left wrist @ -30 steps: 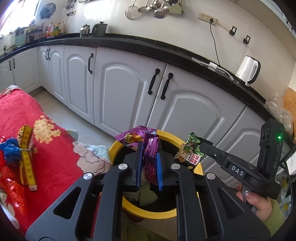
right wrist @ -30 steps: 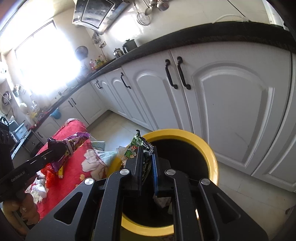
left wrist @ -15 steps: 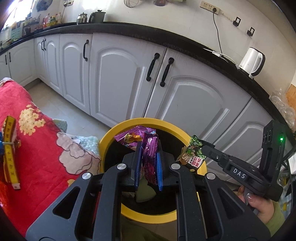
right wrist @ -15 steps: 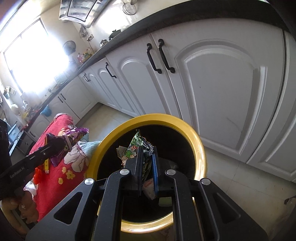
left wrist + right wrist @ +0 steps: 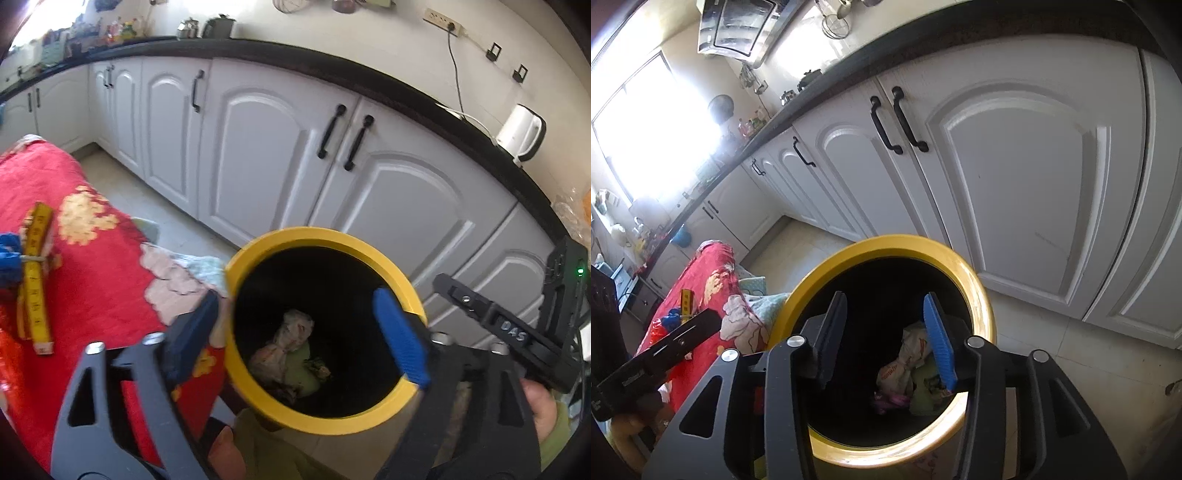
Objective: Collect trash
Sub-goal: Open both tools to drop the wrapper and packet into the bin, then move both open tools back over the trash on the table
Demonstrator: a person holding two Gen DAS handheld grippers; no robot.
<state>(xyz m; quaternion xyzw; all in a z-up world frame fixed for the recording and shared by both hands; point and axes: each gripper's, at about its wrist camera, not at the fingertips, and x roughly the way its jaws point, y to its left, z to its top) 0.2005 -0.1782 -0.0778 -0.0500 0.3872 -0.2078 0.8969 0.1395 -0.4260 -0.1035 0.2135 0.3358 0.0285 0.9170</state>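
Over the yellow-rimmed bin (image 5: 321,236), both grippers hang with nothing in them. Left gripper (image 5: 295,332): jaws spread wide, empty — a second ago they were clenched on a purple wrapper. Right gripper (image 5: 886,332): jaws likewise parted and empty, where before they pinched a green snack packet. Both pieces now lie at the bottom of the bin among crumpled paper (image 5: 291,339); from the right wrist view I make out the purple wrapper (image 5: 890,400) and a green packet (image 5: 925,387) down there, though the heap is dim. Meaning, as I judge it: this pair of drops is done, and I am free to fetch more. Beside the bin, a red floral cloth (image 5: 92,266) covers the surface, carrying a yellow tape measure (image 5: 37,273) and something blue (image 5: 9,254) — whether either counts as trash I cannot tell.
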